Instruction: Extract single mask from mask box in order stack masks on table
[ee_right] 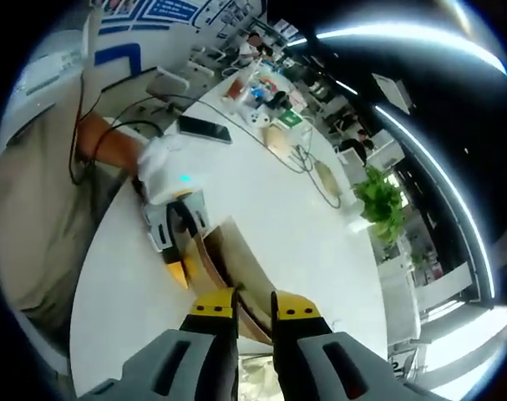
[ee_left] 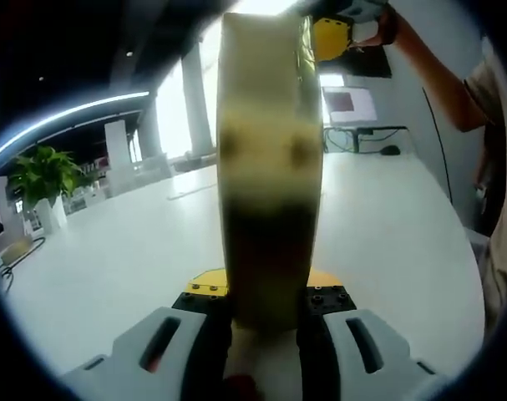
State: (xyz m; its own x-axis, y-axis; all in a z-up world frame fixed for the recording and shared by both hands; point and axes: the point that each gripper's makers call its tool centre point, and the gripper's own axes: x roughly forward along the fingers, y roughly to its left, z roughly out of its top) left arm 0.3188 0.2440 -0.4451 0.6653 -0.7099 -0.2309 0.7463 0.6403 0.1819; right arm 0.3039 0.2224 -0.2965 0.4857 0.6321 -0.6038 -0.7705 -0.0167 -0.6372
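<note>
One mask box (ee_left: 270, 192), left gripper (ee_left: 266, 322) clamping it

1. A potted plant (ee_left: 43, 180) is standing at the far left edge of the white table (ee_left: 387, 242).
2. A monitor (ee_left: 349, 104) is sitting at the table's far right corner.
3. A dark phone (ee_right: 205, 129) is lying near the table's edge, with cluttered boxes (ee_right: 266, 88) sitting beyond it.
</note>
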